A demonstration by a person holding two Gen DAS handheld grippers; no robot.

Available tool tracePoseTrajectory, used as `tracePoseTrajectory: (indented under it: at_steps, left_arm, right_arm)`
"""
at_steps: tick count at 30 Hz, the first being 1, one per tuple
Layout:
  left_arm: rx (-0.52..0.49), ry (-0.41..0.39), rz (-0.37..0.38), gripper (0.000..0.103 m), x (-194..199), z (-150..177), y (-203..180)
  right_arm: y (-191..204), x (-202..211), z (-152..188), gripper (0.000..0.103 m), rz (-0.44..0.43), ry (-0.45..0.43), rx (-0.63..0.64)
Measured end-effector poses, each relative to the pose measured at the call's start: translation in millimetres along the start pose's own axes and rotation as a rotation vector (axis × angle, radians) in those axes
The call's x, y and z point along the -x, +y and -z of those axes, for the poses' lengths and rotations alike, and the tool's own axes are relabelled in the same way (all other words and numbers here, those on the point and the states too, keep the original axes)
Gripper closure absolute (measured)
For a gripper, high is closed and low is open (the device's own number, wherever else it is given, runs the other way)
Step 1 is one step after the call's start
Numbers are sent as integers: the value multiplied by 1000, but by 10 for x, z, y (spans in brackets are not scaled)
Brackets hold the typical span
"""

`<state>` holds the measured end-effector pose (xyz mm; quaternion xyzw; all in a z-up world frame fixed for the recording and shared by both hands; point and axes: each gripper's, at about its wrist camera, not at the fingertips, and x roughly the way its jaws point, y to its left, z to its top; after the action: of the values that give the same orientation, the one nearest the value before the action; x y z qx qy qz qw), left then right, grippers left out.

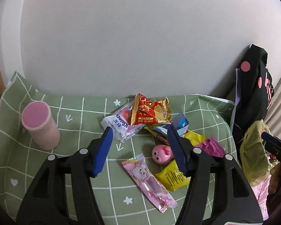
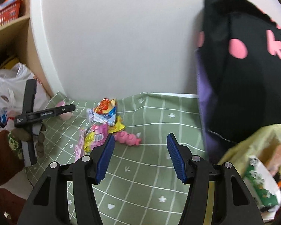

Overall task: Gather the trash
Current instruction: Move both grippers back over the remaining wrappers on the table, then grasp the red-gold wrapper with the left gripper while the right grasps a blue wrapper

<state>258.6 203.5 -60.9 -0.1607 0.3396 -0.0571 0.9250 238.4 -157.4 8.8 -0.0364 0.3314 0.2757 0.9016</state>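
Both jaws stand apart and hold nothing: the left gripper (image 1: 139, 129) hangs above the wrapper pile (image 1: 151, 112), the right gripper (image 2: 140, 140) points at bare green cloth (image 2: 149, 178). Wrappers lie at 12 o'clock from the left fingers. A yellowish bag (image 2: 252, 150) at 3 o'clock already holds some trash, so I judge most collecting remains.

Black bag (image 2: 243, 65) blocks right side

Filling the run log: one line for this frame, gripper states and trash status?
left gripper: open, over wrapper pile | right gripper: open, empty | yellow bag: beside right gripper | wrappers uncollected on green cloth
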Motion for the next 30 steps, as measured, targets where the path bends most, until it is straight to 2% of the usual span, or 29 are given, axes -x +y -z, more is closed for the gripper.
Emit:
tracePoseTrajectory:
  at_steps: [5,7,11,12,13,15,17,20,26,30]
  left_arm:
    - [-89,38,4,46,-398,-193,-168]
    - [-79,60,-17,46,-604,-283,-185]
    - [-32,94,-74,46,-964,-380,-136]
    - [-18,123,-83,48,-1056,-378,-130]
    - [-6,147,-78,61,-1107,-369,-133]
    - [15,221,-67,73,-1200,-309,-137]
    - [6,229,-64,79,-1144,-225,-165]
    - [26,218,-39,82,-937,-118,-149]
    - [81,183,-18,82,-422,102,-70]
    - [91,180,-57,82,-229,212,2]
  right_arm:
    - [130,-163,-17,49,76,18,27]
    - [133,-178,-9,49,106,18,23]
    - [102,-234,55,49,88,43,-2]
    - [93,-259,73,49,84,54,-3]
    - [86,-277,98,49,83,66,-4]
    - [67,-326,143,49,76,88,-10]
    - [54,-373,157,49,54,99,-20]
    - [92,-437,125,49,20,98,-12]
    - [254,-727,-1,49,-68,110,10]
    - [426,-962,-141,49,-131,117,39]
